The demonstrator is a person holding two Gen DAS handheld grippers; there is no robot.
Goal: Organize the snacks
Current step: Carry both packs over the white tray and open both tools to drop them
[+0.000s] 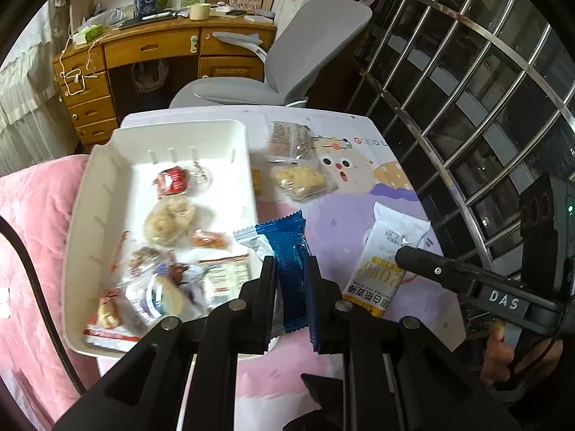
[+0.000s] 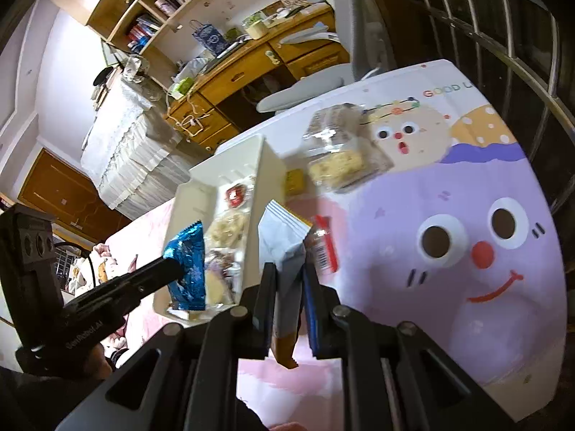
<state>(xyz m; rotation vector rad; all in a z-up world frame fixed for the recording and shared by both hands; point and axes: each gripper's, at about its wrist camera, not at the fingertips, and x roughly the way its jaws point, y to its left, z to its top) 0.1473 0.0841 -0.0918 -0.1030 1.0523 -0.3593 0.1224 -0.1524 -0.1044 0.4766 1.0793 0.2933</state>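
My left gripper [image 1: 290,264] is shut on a blue foil snack bar [image 1: 289,251] and holds it above the near right edge of the white tray [image 1: 107,165]. The tray holds several wrapped snacks. My right gripper [image 2: 290,269] is shut on a white and yellow oat bar [image 2: 284,248], lifted above the table beside the tray [image 2: 266,165]. The oat bar [image 1: 384,262] shows in the left wrist view with a right finger [image 1: 424,264] on it. The blue bar [image 2: 188,269] shows in the right wrist view over the tray.
Clear-wrapped cracker packs [image 1: 302,177] and a seed bar pack [image 1: 289,140] lie on the cartoon tablecloth [image 2: 449,215] beyond the tray. A red-barcode packet [image 2: 325,244] lies under my right gripper. A grey chair [image 1: 287,68], wooden desk [image 1: 143,46] and metal window grille [image 1: 467,89] stand behind.
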